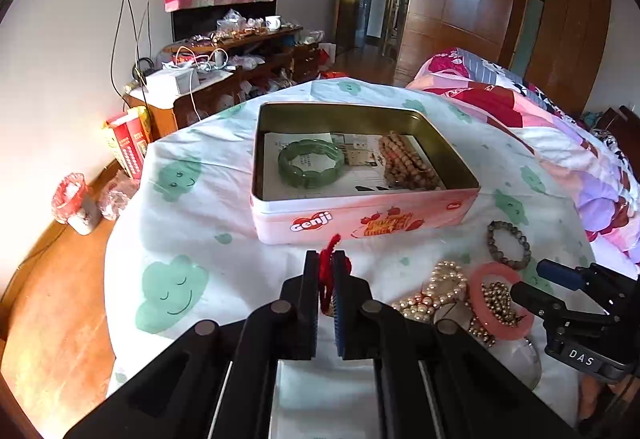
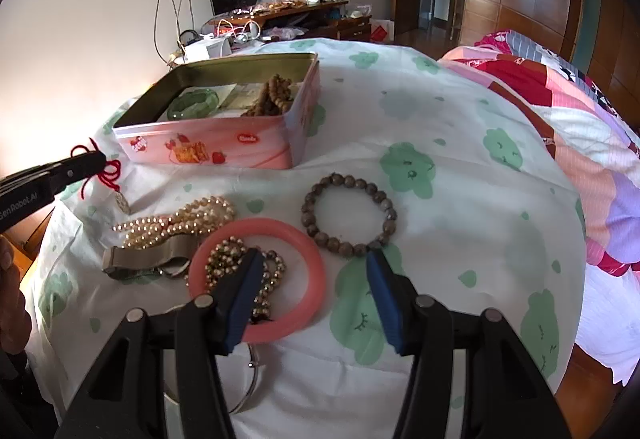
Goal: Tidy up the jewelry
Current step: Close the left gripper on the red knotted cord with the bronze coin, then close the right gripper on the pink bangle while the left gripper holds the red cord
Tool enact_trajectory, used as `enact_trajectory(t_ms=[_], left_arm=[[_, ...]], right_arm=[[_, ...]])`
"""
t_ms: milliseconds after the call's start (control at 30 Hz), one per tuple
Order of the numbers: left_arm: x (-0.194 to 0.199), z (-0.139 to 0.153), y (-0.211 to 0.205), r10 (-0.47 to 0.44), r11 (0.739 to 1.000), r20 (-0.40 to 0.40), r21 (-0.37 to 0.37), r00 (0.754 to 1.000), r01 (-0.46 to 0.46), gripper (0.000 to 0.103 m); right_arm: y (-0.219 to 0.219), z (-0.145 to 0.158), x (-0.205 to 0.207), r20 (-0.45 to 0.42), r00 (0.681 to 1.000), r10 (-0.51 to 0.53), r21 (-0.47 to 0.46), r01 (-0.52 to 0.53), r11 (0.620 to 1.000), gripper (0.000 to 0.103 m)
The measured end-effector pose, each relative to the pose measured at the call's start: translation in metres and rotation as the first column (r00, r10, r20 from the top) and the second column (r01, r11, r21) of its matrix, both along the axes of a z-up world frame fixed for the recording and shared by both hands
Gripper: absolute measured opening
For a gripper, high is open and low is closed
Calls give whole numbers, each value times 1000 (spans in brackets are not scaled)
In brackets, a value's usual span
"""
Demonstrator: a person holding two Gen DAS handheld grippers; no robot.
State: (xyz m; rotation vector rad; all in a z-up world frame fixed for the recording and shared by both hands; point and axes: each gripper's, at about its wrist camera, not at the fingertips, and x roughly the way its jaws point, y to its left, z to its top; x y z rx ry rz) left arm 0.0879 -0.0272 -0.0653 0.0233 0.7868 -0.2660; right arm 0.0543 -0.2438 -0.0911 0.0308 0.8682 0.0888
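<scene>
My left gripper (image 1: 327,259) is shut on a red cord necklace (image 1: 329,271) with a round pendant (image 2: 122,202) hanging below it, held just in front of the pink tin (image 1: 360,215). The tin holds a green bangle (image 1: 311,163) and a brown bead strand (image 1: 408,163). My right gripper (image 2: 316,259) is open over the cloth, one finger over the pink bangle (image 2: 304,239), the other beside the dark bead bracelet (image 2: 348,215). Pearl strands (image 2: 180,221), gold beads (image 2: 228,253) and a watch band (image 2: 144,259) lie left of it.
The round table has a white cloth with green clouds (image 2: 440,143). A thin silver bangle (image 2: 252,379) lies at the front edge. A bed with a pink quilt (image 2: 560,99) is at the right. A cluttered wooden desk (image 1: 240,55) stands behind.
</scene>
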Motion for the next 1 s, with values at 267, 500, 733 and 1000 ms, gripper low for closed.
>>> enact_trajectory(t_ms=[267, 500, 733, 1000], left_arm=[[-1, -6, -1, -9, 1000, -11, 1, 1000, 9, 5], [-4, -2, -1, -7, 1000, 2, -9, 1000, 7, 5], [-8, 5, -1, -9, 1000, 17, -18, 1000, 9, 5], [-8, 14, 1, -10, 1000, 35, -24, 999, 11, 5]], right_arm=[[3, -9, 2, -31, 999, 11, 12, -11, 1000, 41], [6, -5, -2, -18, 999, 33, 18, -33, 999, 12], [9, 7, -7, 31, 999, 41, 34, -42, 999, 12], [8, 21, -8, 78, 996, 39, 41, -42, 998, 12]])
